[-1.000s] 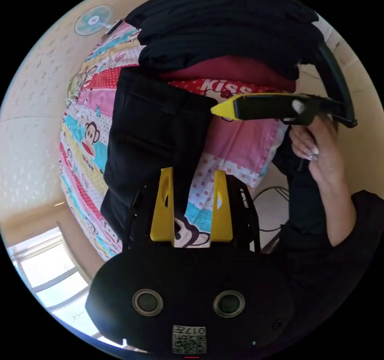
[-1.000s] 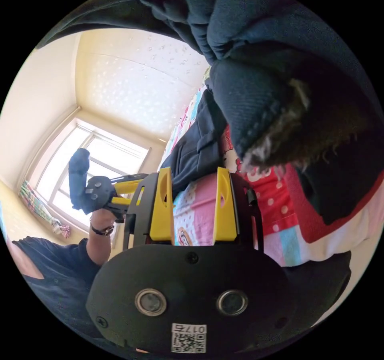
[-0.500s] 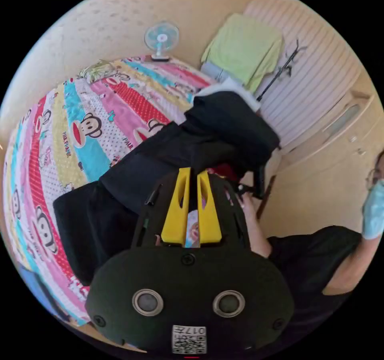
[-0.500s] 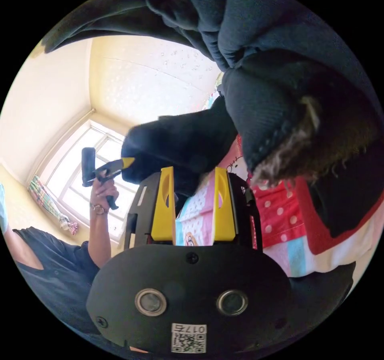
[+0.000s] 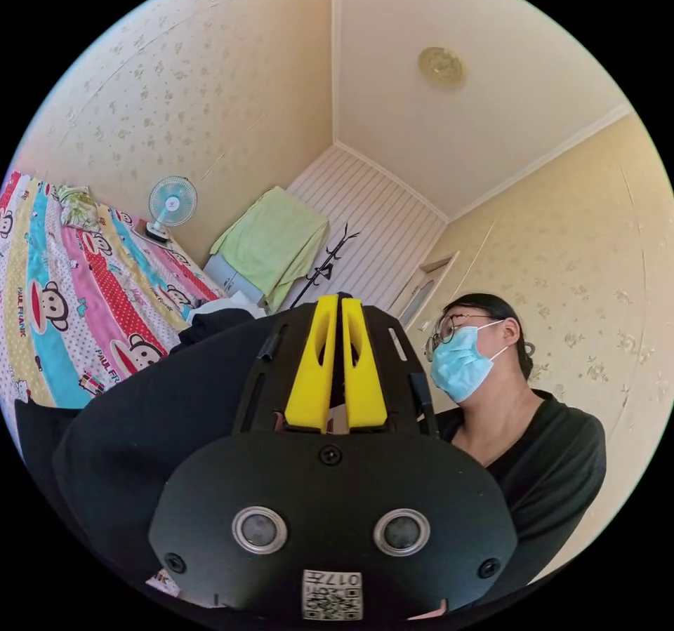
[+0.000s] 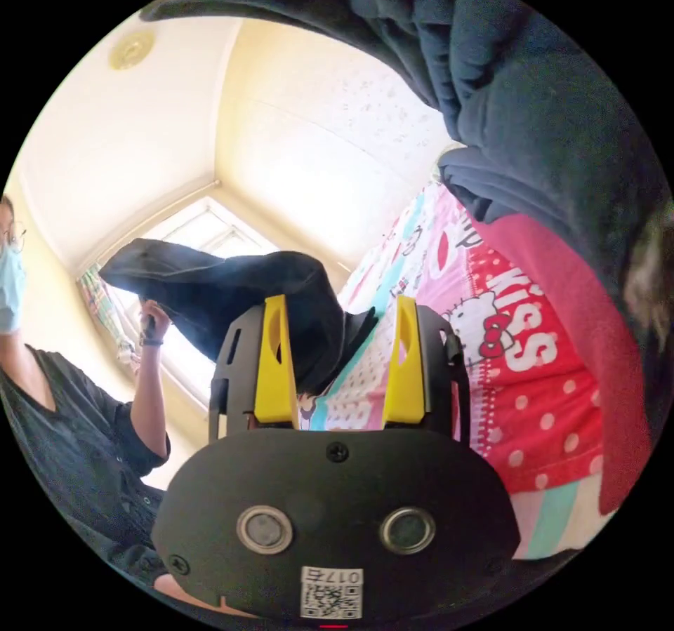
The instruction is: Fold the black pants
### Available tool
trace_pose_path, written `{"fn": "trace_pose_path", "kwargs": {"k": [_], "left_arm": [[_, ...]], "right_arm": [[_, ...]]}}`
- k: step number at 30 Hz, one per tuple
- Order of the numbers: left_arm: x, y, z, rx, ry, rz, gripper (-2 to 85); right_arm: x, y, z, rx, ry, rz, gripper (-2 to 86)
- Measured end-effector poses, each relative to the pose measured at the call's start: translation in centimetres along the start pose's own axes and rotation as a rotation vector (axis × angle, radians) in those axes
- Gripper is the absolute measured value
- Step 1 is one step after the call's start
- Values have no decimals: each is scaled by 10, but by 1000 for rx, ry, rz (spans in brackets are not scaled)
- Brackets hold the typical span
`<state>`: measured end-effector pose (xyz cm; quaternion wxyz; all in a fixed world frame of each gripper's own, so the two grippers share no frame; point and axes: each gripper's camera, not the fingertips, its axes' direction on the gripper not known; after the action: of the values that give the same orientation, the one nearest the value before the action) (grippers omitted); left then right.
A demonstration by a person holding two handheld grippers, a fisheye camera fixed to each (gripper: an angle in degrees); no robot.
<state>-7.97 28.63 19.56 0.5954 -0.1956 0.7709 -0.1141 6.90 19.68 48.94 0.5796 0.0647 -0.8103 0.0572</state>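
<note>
Black pants [image 5: 140, 413] hang lifted off the bed, one edge pinched between the yellow jaws of the left hand-held gripper [image 5: 335, 308], which are drawn together with dark cloth in the narrow gap between them. In the left gripper view the cloth drapes down to the left of the tool, over the striped cartoon-print bedspread [image 5: 49, 294]. Beyond it a small fan [image 5: 170, 203] stands at the far end of the bed, next to a pale green towel [image 5: 270, 241] draped over something against the panelled wall. A person in a dark top [image 5: 554, 448] stands to the right.

In the right gripper view the right hand-held gripper [image 6: 339, 304] has its jaws spread wide apart with nothing between them. Past them the pants [image 6: 239, 287] are held up in front of the bright window [image 6: 203, 238] by the person's raised hand [image 6: 151, 311], and their lower part trails down to the bedspread [image 6: 393, 350] just behind the left jaw. A heap of dark clothing [image 6: 533, 111] lies on the bed at the upper right, resting on a red and pink polka-dot cover [image 6: 533, 350].
</note>
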Motion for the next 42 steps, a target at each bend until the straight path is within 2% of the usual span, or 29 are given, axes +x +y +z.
{"fn": "trace_pose_path", "kwargs": {"k": [6,7,9,12,14,18,20,22,26,29,31,33,38,42], "left_arm": [[71,-24,-54,126,140,109,-5],[90,-29,-66,144,120,154,-5],[119,-37,-81,156,89,216,-5],[166,-50,-90,111,134,329,-5],[203,-54,-105,160,160,376,-5],[261,-63,-150,269,157,429,-5],[309,-68,-178,287,193,554,-5],[348,-69,-194,300,210,660,-5],[421,-69,-230,482,111,808,-5],[452,-93,-257,551,67,772,-5],[465,-113,-271,577,10,746,-5],[472,-135,-283,577,-17,749,-5],[434,-192,-300,575,-34,619,-5],[379,-215,-301,558,-139,548,-5]], "right_arm": [[-54,35,-4,44,-416,-210,145],[-64,37,-4,22,-425,-245,142],[-117,48,5,-139,-374,-430,122],[-167,55,11,-190,-339,-407,96],[-194,53,2,-135,-351,-379,81],[-275,16,-44,114,-419,-415,52],[-323,-12,-56,147,-459,-485,43],[-379,-42,-56,114,-408,-570,37],[-520,-91,-51,136,-341,-788,31],[-617,-110,-49,158,-269,-966,29],[-665,-122,-44,156,-244,-1009,29],[-722,-135,-32,169,-137,-1055,28],[-787,-167,19,125,7,-1043,28],[-774,-196,92,47,117,-944,27]]}}
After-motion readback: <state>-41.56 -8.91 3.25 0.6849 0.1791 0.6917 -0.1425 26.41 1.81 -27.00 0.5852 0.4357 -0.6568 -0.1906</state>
